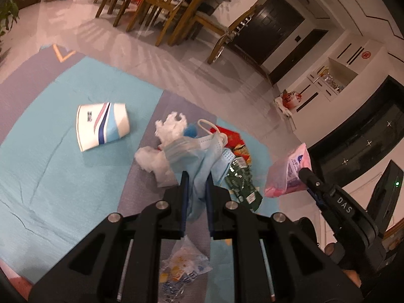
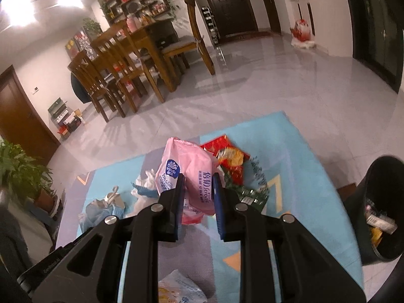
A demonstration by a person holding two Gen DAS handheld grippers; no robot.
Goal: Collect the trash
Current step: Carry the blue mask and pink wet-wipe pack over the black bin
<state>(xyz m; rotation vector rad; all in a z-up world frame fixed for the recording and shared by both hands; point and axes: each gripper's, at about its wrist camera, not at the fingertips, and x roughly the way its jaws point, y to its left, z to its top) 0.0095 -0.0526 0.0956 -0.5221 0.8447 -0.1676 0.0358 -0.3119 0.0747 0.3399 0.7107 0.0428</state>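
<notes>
The left gripper [image 1: 196, 176] is pinching a blue face mask [image 1: 192, 149]; the right gripper [image 2: 199, 179] is clamping a pink tissue pack [image 2: 186, 174], both above the rug [image 1: 50, 171].

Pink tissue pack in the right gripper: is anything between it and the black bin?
Nothing visible. The pink tissue pack is clamped in the right gripper, and only bare blue rug lies between it and the open black bin at the right.

A cup [image 1: 103, 126] lies on the mat [image 1: 50, 176], left of a litter heap [image 1: 234, 161]. A mask [image 1: 194, 156] hangs in the left gripper [image 1: 196, 176] above the heap, and a packet [image 2: 192, 176] in the right gripper [image 2: 198, 179]. The bin [image 2: 378, 209] stands right of the mat; a dining table [image 2: 141, 38] with chairs [image 2: 101, 80] stands behind.
</notes>
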